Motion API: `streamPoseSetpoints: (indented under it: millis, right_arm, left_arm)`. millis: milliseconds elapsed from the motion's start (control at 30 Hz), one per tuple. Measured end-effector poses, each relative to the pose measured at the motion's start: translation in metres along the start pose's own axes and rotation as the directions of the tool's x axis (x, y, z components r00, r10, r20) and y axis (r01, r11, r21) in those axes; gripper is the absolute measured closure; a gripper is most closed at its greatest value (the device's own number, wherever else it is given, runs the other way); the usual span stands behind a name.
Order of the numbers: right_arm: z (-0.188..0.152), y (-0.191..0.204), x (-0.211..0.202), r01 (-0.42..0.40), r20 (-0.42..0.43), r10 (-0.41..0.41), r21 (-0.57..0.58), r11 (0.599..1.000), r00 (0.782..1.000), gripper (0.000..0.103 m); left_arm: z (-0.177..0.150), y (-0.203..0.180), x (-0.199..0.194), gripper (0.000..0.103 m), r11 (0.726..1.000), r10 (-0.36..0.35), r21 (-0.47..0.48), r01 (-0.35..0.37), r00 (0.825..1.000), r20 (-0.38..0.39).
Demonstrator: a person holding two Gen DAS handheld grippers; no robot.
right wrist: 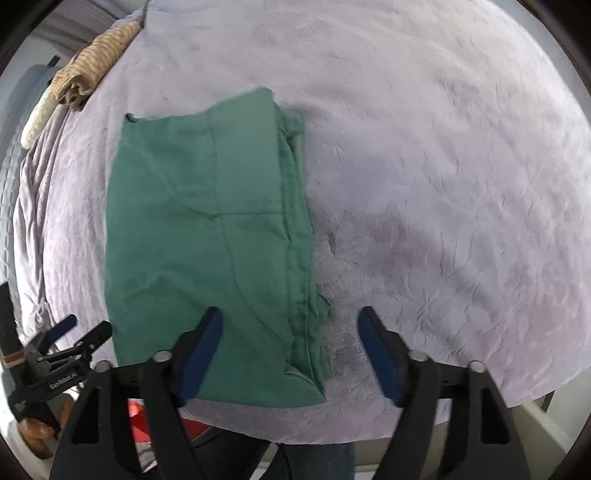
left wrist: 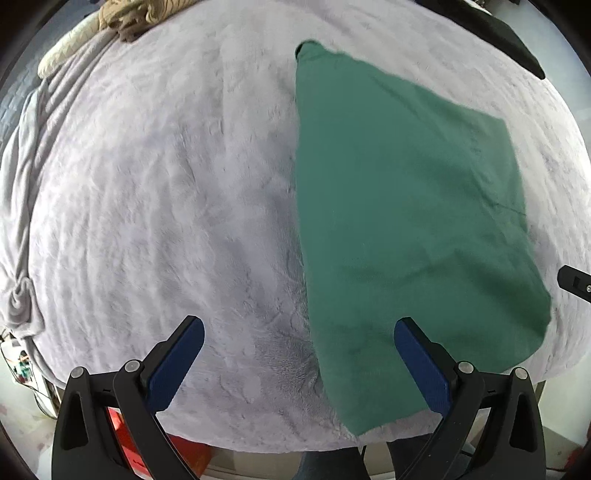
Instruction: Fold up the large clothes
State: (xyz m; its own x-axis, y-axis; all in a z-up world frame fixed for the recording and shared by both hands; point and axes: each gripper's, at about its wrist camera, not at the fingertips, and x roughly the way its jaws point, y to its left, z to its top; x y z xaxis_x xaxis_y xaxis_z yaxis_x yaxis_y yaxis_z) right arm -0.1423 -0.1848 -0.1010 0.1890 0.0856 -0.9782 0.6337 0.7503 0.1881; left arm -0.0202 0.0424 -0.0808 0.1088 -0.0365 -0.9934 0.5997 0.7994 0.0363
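Note:
A green garment [left wrist: 406,206] lies folded flat on a bed with a pale lilac plush blanket [left wrist: 166,192]. In the right wrist view the garment [right wrist: 207,240] shows as a long rectangle with layered edges along its right side. My left gripper [left wrist: 299,332] is open and empty, above the garment's near left edge; its right finger [left wrist: 421,362] is over the cloth. My right gripper [right wrist: 290,325] is open and empty above the garment's near right edge. The left gripper also shows in the right wrist view [right wrist: 74,339], at the left edge.
A beige striped cloth [right wrist: 92,62] lies bunched at the bed's far left corner; it also shows in the left wrist view [left wrist: 133,16]. A red object [left wrist: 125,435] sits below the bed's near edge. A dark object [left wrist: 506,33] lies at the far right.

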Motion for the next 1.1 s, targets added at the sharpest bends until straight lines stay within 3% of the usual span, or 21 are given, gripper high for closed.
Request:
streamPoseSetpoints:
  millis: [433,500,1100]
  right_arm:
    - [0.003,0.032,-0.037,0.033,0.1,-0.029,-0.039,0.999,0.995,0.018]
    - [0.006,0.038,-0.038,0.047,0.121,-0.042,-0.035,0.998,0.992,0.0]
    - [0.003,0.055,-0.047,0.113,0.118,-0.108,-0.035,0.993,0.987,0.0]
  left_arm:
    - [0.019,-0.008,-0.057,0.0,1.0,-0.001,-0.002,0.001,0.996,0.093]
    - [0.02,-0.01,-0.059,0.0,1.0,0.005,0.0,-0.005,0.996,0.093]
    - [0.026,-0.015,-0.068,0.0,0.999,0.043,0.022,-0.047,0.99,0.134]
